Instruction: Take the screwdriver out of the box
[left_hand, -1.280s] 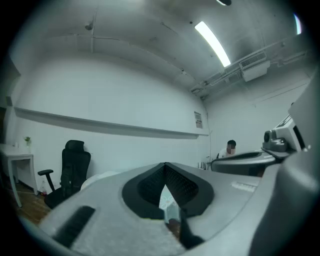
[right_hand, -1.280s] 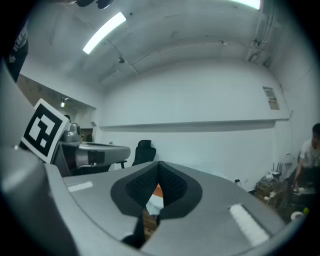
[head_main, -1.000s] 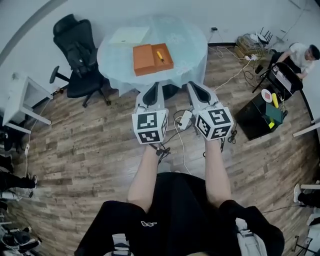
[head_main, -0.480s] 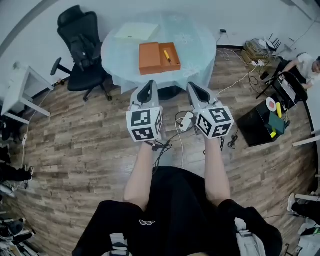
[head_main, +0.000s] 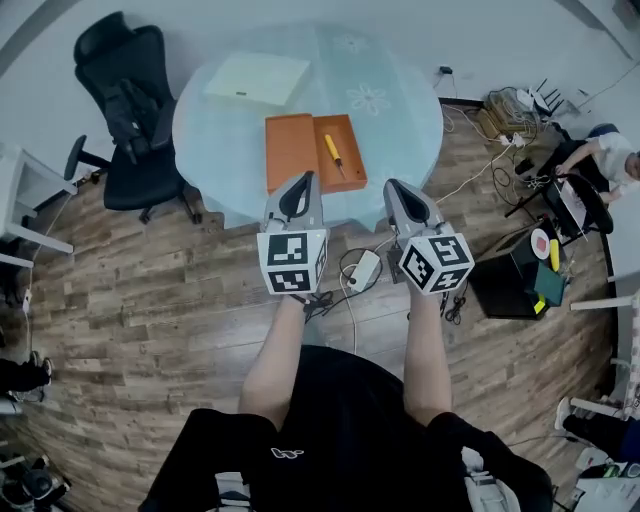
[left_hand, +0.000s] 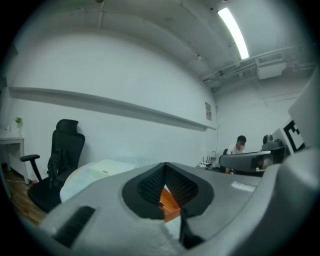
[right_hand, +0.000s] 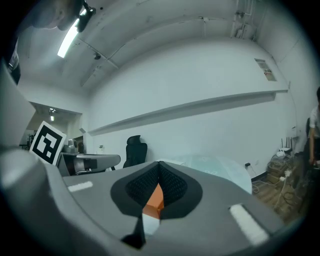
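An open orange box (head_main: 290, 150) lies on the round table (head_main: 400, 110), which has a pale blue cloth. A screwdriver (head_main: 333, 151) with a yellow handle rests in the box's right half. My left gripper (head_main: 301, 186) and right gripper (head_main: 398, 192) are held side by side at the table's near edge, both shut and empty, short of the box. In the left gripper view the left gripper (left_hand: 165, 166) has its jaws closed, with the orange box (left_hand: 170, 201) showing below the tips. The right gripper (right_hand: 159, 165) in its own view looks the same, with the orange box (right_hand: 155, 199) beyond.
A flat white box (head_main: 258, 78) lies at the table's far left. A black office chair (head_main: 122, 110) stands left of the table, a white desk (head_main: 20, 195) further left. Cables and a power strip (head_main: 360, 268) lie on the wood floor. A seated person (head_main: 605, 155) and a black cabinet (head_main: 515, 265) are to the right.
Both grippers have moved forward together toward the table. The table and orange box now sit closer and larger in the head view. Both stay shut.
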